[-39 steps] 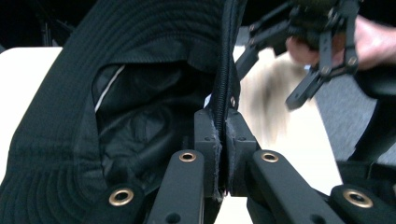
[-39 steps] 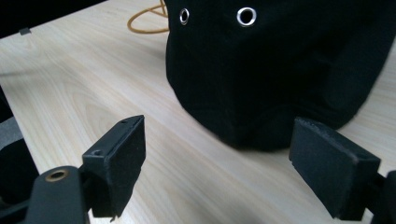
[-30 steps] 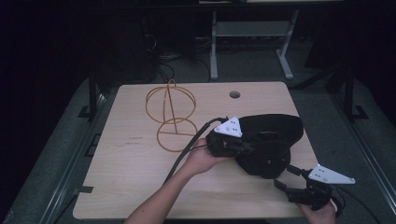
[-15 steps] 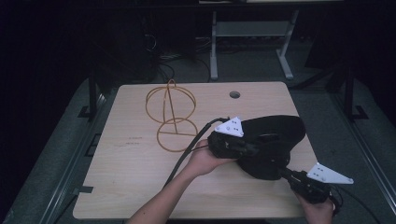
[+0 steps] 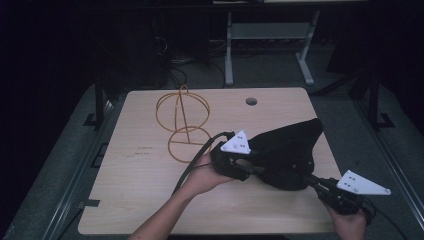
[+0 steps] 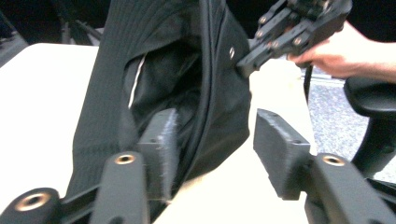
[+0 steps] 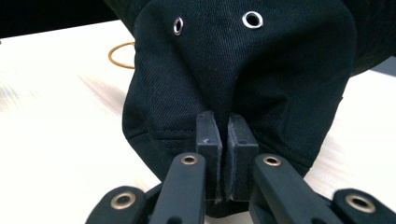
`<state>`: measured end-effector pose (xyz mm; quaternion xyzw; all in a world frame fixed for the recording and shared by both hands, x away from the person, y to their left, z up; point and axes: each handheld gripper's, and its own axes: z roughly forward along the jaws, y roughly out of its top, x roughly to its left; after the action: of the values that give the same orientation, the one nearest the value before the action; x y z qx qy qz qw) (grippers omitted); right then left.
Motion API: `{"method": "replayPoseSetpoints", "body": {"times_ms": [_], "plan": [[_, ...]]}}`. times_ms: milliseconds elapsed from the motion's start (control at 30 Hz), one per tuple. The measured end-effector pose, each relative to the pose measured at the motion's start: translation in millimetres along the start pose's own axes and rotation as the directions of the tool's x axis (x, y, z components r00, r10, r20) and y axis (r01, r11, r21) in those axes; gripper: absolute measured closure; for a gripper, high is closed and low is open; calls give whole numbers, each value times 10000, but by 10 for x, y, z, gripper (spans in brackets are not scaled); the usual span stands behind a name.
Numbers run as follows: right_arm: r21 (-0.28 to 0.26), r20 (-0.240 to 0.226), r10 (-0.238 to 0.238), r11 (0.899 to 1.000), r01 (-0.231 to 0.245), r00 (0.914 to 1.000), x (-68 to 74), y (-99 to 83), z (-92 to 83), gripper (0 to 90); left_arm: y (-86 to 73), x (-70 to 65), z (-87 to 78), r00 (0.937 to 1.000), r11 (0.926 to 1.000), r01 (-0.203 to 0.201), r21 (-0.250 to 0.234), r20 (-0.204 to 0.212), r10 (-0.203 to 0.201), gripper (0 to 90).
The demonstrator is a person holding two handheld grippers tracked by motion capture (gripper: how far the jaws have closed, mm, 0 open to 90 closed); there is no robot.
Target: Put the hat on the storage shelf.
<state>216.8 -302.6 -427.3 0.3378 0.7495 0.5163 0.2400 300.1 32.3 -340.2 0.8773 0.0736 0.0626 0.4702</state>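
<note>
from above, a pale wooden desk [image 5: 150, 200] carries a black fabric cap with metal eyelets [image 5: 290, 150], lying right of centre near the front edge. to its left stands an orange wire stand made of hoops [image 5: 182, 122], apart from the cap. the person's left hand [image 5: 202, 175] holds the left tongs [image 5: 250, 169] against the cap's left side, a white three-cornered plate on top. the right tongs [image 5: 311, 181] reach in from the lower right and meet the cap's near edge.

in the left gripper view, the left tongs [image 6: 212, 140] stand wide open. one pad [image 6: 161, 144] sits inside the cap's [image 6: 159, 70] opening and the other outside, with the cap's edge between them, not yet squeezed. the right tongs [image 6: 247, 65] touch the cap's far side.

in the right gripper view, the right tongs [image 7: 226, 135] are nearly closed, their pads pressed together against the cap's [image 7: 243, 74] lower rim; whether cloth is pinched between them i cannot tell.

it looks like the step in hand is taking hold of the cap with both tools. next, the left tongs likely need to close on the edge.
</note>
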Motion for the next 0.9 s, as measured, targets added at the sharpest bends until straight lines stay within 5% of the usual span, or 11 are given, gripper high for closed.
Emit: {"method": "replayPoseSetpoints", "body": {"times_ms": [300, 600, 900], "plan": [[-181, -68, -566, 9982, 565, 9984, -45, 259, -79, 857, -259, -30, -243, 9975, 9997, 231, 49, -674, -228, 393], [-547, -303, -690, 9962, 672, 9972, -76, 500, -93, 858, -559, -62, -393, 9928, 9975, 698, 147, -983, -680, 365], [-361, -435, -1291, 9912, 1275, 9907, -89, 753, -39, 859, -865, -83, -496, 9863, 9928, 1194, 127, -1162, -1172, 351]]}}
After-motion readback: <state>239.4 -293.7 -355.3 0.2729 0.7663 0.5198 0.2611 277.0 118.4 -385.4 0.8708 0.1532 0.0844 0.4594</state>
